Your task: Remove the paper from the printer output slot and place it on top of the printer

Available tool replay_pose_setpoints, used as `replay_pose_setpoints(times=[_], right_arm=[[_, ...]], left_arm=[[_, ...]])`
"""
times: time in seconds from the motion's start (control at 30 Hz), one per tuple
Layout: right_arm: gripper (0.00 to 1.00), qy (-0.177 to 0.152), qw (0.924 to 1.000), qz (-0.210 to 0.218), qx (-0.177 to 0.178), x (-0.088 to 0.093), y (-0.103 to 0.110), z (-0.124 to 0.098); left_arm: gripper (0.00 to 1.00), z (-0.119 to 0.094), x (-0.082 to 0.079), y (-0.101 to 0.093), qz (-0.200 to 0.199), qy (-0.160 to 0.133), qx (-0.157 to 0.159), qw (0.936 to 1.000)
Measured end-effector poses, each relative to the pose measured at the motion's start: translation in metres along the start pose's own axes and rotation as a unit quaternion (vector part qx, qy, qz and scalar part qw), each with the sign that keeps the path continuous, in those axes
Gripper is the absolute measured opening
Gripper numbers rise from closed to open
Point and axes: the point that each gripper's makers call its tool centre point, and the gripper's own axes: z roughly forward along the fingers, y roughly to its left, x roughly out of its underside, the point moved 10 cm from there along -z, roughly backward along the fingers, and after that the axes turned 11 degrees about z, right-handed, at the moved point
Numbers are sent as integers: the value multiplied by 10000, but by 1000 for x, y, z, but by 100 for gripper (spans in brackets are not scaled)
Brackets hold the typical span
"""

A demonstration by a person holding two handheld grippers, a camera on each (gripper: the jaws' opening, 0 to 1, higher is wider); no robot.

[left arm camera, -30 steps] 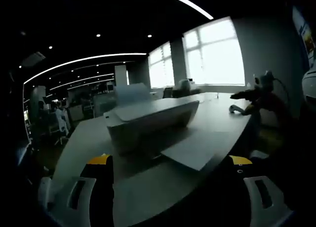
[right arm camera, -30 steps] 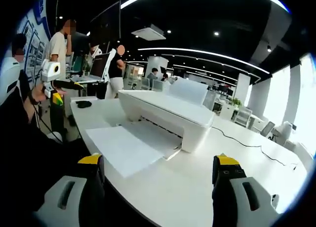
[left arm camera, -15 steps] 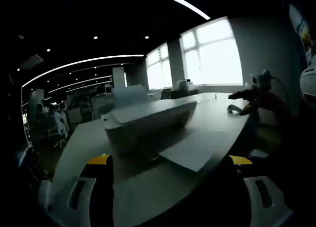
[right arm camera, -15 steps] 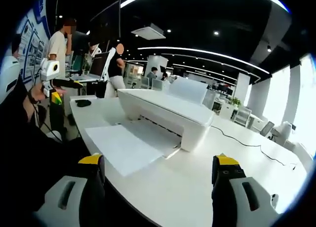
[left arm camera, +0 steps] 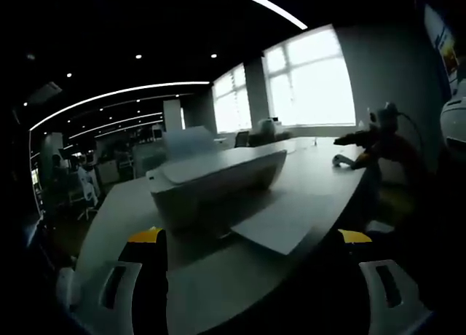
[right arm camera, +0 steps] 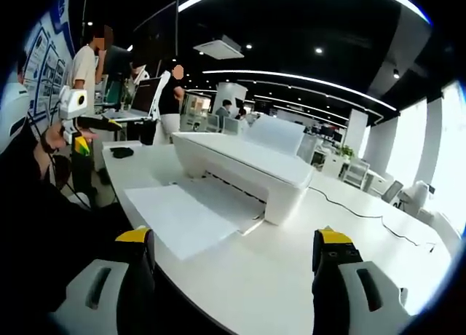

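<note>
A white printer (right arm camera: 244,164) stands on a long white table (right arm camera: 291,277). A sheet of paper (right arm camera: 182,215) lies on its output tray and reaches toward the table's near edge. In the left gripper view the same printer (left arm camera: 211,182) and paper (left arm camera: 280,222) appear dim against bright windows. My left gripper (left arm camera: 251,240) is open, its yellow-tipped jaws wide apart, short of the table edge. My right gripper (right arm camera: 233,247) is open too, with nothing between its jaws, a little short of the paper.
A paper stack stands upright in the printer's rear feed (right arm camera: 273,135). A cable (right arm camera: 364,215) runs across the table to the right. A dark mouse (right arm camera: 122,153) lies at the far left. People (right arm camera: 87,65) stand behind, and another gripper (right arm camera: 76,109) shows at left.
Both views have drifted only slightly; the printer sits a touch further left in the left gripper view. The paper and both jaws are unchanged.
</note>
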Motion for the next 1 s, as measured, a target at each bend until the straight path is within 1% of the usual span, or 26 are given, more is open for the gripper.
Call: replay_pose_setpoints(times=[0.27, 1.0], right_arm=[[85, -12, 10000, -34, 17, -3, 3, -2], [84, -14, 10000, -80, 36, -3, 2, -7]], left_arm=[[97, 5, 3, -5, 4, 49, 122, 9999], [97, 10, 4, -11, -1, 52, 213, 9998]])
